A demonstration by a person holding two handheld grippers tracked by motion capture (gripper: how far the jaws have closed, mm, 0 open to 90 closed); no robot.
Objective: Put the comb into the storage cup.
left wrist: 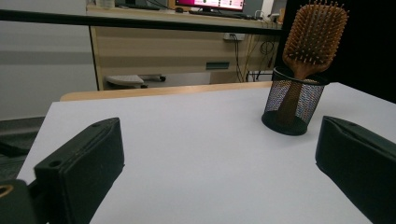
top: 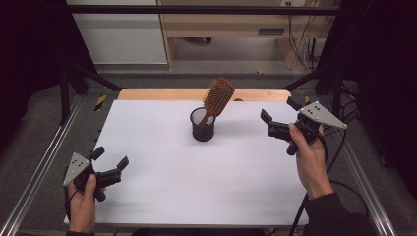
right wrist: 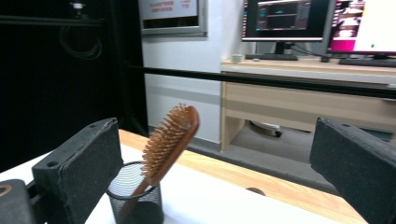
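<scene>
Upper centre of the high view, a brown wooden paddle hairbrush (top: 218, 97) stands handle-down in a black wire-mesh cup (top: 202, 125), leaning right, on the white surface (top: 196, 177). The left gripper (top: 110, 159) sits at lower left with jaws spread and empty, well apart from the cup. At mid-right, the right gripper (top: 279, 109) hovers near it, jaws spread wide, gripping nothing.

Wooden hairbrush (top: 218, 97) stands tilted in black mesh cup (top: 202, 125), mid table (top: 196, 182). Left gripper (top: 109, 158) & right gripper (top: 279, 110) w/ jaws apart.
</scene>
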